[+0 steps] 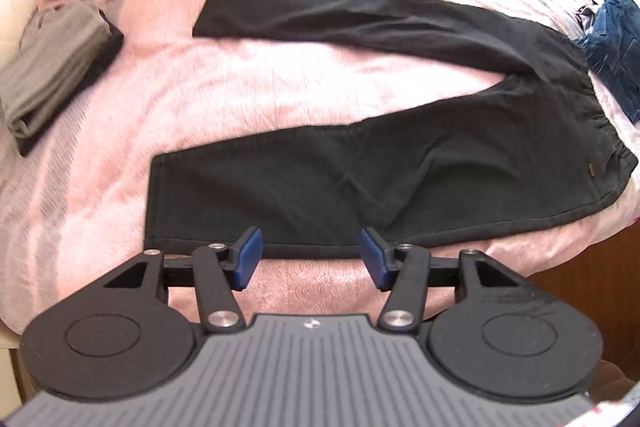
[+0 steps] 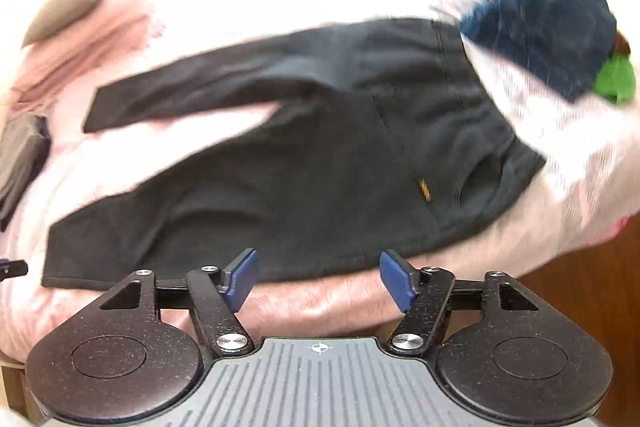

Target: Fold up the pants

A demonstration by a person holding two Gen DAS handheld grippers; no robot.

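Pink bedspread point(image 1: 280, 87) carries black pants point(image 1: 400, 155) lying flat, legs spread apart, near its front edge. Left gripper point(image 1: 311, 259) and right gripper point(image 2: 318, 279) hover above that edge, jaws wide apart, holding nothing.

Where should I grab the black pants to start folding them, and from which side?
Probably take the black pants by the near leg's hem and the waistband's near corner, coming from the bed's near edge. The legs lie flat, spread in a V, so lifting that near edge should carry it over onto the far leg. Both hand-held grippers hang open, holding nothing.
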